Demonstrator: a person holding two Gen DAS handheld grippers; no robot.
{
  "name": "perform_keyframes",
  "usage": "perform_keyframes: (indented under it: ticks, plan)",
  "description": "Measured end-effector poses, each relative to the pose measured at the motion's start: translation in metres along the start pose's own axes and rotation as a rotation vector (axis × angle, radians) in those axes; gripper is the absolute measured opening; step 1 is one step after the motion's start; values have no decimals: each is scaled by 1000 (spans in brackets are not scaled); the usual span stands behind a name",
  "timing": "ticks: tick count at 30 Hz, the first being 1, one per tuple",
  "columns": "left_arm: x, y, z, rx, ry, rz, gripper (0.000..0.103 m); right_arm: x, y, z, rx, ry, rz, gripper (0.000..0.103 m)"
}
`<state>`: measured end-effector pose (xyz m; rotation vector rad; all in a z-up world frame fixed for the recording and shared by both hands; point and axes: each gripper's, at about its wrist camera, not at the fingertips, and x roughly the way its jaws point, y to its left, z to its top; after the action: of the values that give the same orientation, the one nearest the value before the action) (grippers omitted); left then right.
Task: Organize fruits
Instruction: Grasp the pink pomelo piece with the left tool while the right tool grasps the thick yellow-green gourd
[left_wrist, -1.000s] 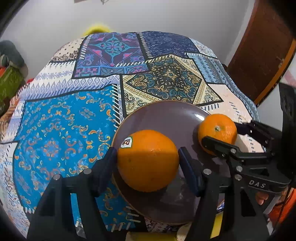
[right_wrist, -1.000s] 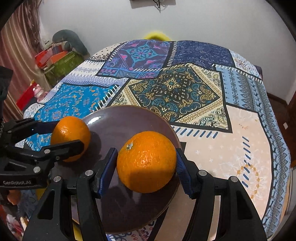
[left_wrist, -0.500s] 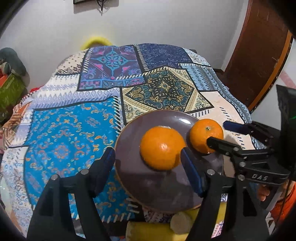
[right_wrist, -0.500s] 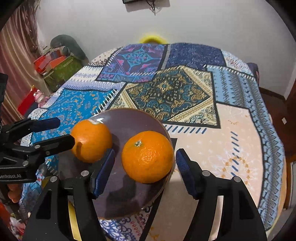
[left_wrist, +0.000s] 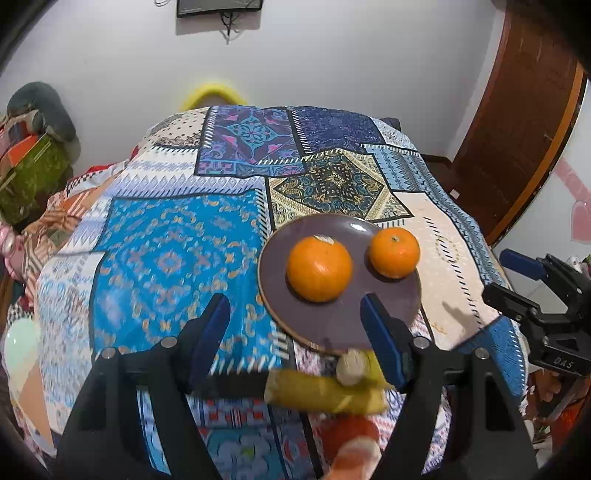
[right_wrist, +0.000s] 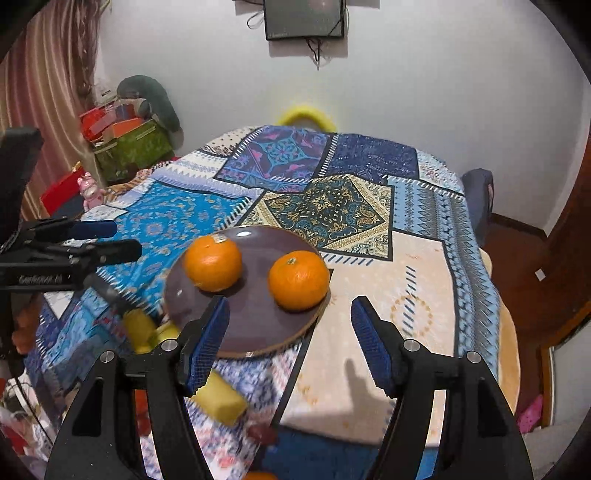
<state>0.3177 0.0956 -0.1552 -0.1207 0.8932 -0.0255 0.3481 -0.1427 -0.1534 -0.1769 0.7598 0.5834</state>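
Note:
Two oranges lie on a dark purple plate (left_wrist: 332, 321) (right_wrist: 258, 332) on the patterned tablecloth. The bigger orange (left_wrist: 319, 268) (right_wrist: 213, 263) has a sticker on top. The smaller orange (left_wrist: 394, 252) (right_wrist: 298, 279) sits at the plate's right edge. My left gripper (left_wrist: 295, 325) is open and empty, back from the plate's near edge. My right gripper (right_wrist: 290, 332) is open and empty, also back from the plate, and shows at the right of the left wrist view (left_wrist: 517, 280). The left gripper shows at the left of the right wrist view (right_wrist: 110, 240).
Yellow bananas (left_wrist: 325, 393) (right_wrist: 218, 397) lie in front of the plate near the table's near edge. A reddish fruit (left_wrist: 349, 432) lies below them. A green box (right_wrist: 133, 147) with clutter stands far left. A brown door (left_wrist: 517, 129) is at the right.
Both grippers let go of their oranges on the plate, opened and pulled back and up. The oranges stay on the plate. The bananas came into view.

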Motion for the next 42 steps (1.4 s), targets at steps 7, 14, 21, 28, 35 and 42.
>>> perform_keyframes:
  ticks: [7,14,21,28,35,42]
  plan:
    - [-28,-6,-34,-8,6,7,73,-32,9,-22,22,-7,18,65]
    - [-34,-15,-72,-9,53,-2,73,-49,19,-43,24,4,11,65]
    - [-32,-22,-105,-8,106,-20,73,-55,27,-65,34,21,12,65]
    - [-18,-31,-125,20,170,-49,73,-47,32,-77,55,51,34,65]
    - [6,-40,-140,74,229,-47,73,-36,37,-78,38,70,45,65]
    - [17,-29,-146,25,231,-98,69,-10,42,-78,13,118,60,65]
